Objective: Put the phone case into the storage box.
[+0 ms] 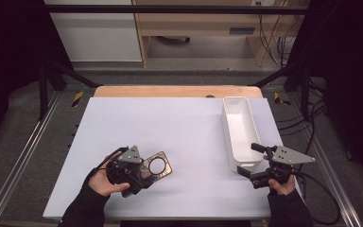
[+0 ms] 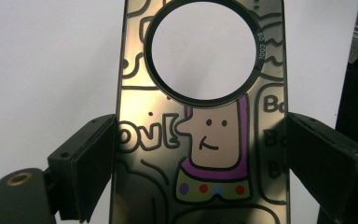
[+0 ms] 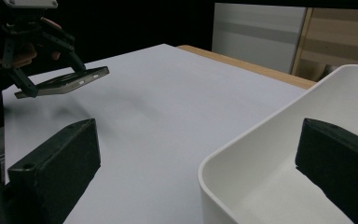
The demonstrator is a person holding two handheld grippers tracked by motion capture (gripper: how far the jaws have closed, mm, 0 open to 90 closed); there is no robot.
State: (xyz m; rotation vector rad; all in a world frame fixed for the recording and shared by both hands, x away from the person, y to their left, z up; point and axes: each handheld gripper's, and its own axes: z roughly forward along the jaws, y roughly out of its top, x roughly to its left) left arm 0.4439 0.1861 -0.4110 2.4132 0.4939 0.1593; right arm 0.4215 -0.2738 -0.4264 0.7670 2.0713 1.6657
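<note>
left gripper jaws: closed on the two long edges of a phone case (image 2: 200,140); in the left gripper view both black pads sit against its sides, one at each edge.
left gripper (image 1: 144,176): held in the person's left hand (image 1: 105,182) at the near left of the table, a grey three-cornered plate on top.
phone case: a flat, glossy dark case with a large round hole near its far end and a cartoon drawing of a smiling figure with purple outline and coloured dots; in the right gripper view it is lifted clear of the surface, tilted a little, with a soft shadow beneath it.
right gripper jaws: wide apart with nothing pressed between them; in the right gripper view one pad is over the table, the other over the inside of the bin, the bin's near corner between them.
right gripper (image 1: 251,161): held in the right hand (image 1: 283,186) at the near right, just beside the bin's near end.
bin (image 1: 230,137): white, long and narrow, lying on the right side of the table, lengthwise away from the person.
table (image 1: 170,123): covered by a pale sheet, with a wooden edge showing at the far side.
</note>
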